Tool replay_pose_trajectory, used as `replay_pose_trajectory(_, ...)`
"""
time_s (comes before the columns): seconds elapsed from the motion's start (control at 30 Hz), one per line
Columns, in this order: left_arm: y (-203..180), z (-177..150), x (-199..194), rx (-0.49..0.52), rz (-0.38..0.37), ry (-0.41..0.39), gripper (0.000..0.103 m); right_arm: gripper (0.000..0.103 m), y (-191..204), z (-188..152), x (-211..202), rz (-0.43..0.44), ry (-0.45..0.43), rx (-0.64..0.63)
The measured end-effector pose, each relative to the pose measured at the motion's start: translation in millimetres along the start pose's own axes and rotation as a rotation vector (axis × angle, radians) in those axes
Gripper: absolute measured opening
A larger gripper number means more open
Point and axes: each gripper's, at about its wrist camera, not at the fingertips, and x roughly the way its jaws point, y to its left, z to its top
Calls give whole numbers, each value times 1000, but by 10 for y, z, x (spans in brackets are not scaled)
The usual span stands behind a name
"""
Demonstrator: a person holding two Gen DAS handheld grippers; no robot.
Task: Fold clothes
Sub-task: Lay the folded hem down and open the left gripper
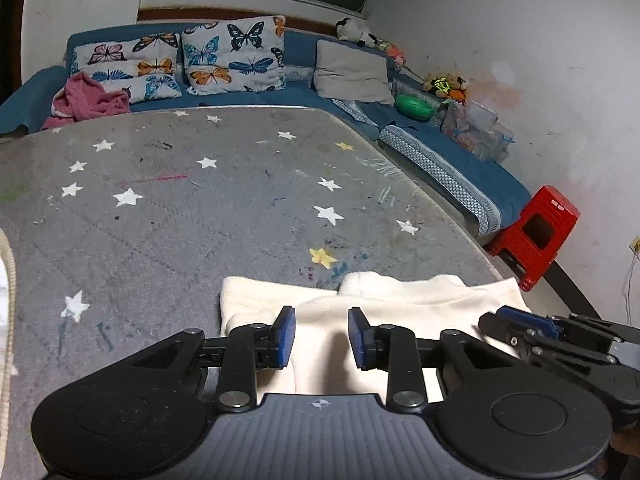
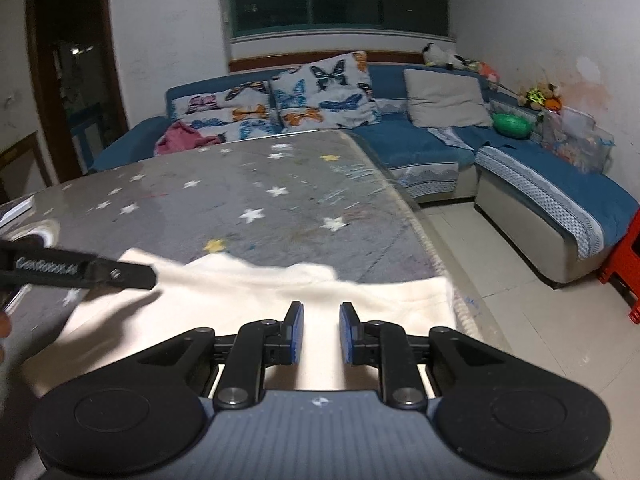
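A cream garment point(image 1: 400, 300) lies partly folded on the grey star-patterned table cover point(image 1: 180, 220), near the table's front right corner. My left gripper point(image 1: 322, 336) hangs open just above the garment's left part, blue pads apart with only cloth showing below the gap. My right gripper point(image 2: 321, 334) is also open, over the garment point(image 2: 248, 292) near its right edge, close to the table edge. The right gripper point(image 1: 496, 322) shows at the far right of the left wrist view. In the right wrist view the left gripper point(image 2: 144, 276) reaches in from the left over the cloth.
A blue corner sofa point(image 2: 420, 148) with butterfly pillows point(image 1: 232, 56) runs behind and right of the table. A pink garment point(image 1: 88, 98) lies on it. A red stool point(image 1: 536, 236) stands by the wall, beyond the table's right edge point(image 2: 424, 236). A green bowl point(image 1: 414, 106) sits on the sofa.
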Motion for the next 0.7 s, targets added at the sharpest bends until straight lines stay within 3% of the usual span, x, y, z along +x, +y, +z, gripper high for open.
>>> replay_pose_trajectory(0.3, -123, -401, -498, 100, -11, -35, 34, 28, 267, -269, -469, 69, -10, -69)
replay_pose_trajectory(0.7, -65, -675, -558, 99, 11, -34, 38, 30, 408, -488, -612, 39, -17, -100)
